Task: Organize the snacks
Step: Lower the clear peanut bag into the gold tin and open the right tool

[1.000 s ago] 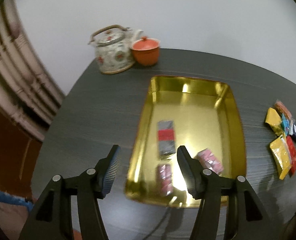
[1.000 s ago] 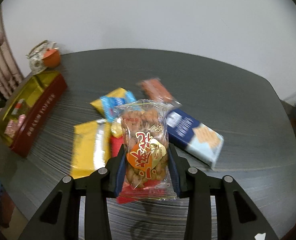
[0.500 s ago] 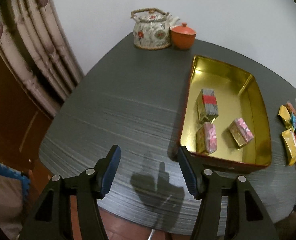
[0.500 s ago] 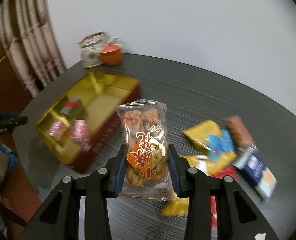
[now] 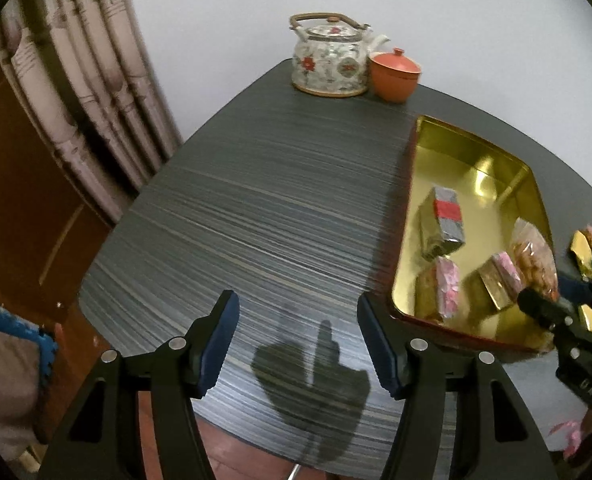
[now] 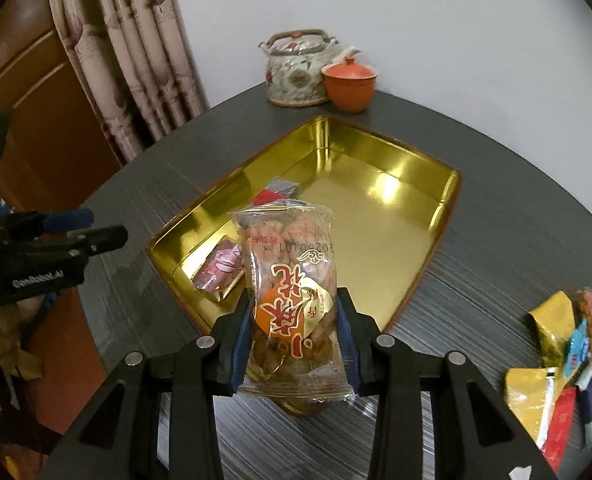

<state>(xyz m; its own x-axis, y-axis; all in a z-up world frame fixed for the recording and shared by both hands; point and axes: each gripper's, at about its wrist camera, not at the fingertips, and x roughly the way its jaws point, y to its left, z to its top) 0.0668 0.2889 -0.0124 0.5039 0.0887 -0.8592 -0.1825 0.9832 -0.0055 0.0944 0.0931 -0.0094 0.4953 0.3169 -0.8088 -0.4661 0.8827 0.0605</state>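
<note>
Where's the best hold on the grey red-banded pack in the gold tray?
I'd take the grey pack across its two long sides, at the red band, coming down from above. It lies flat in the gold tray; a pink pack crowds its near end, and the long sides look free, one close to the wall.

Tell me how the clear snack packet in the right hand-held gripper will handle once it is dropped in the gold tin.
The clear snack packet is probably light and crinkly: thin film, lumpy pieces. Clamped at its middle by the right hand-held gripper, it stands fairly stiff. Released over the gold tin, it will likely flop flat and may slide.
</note>
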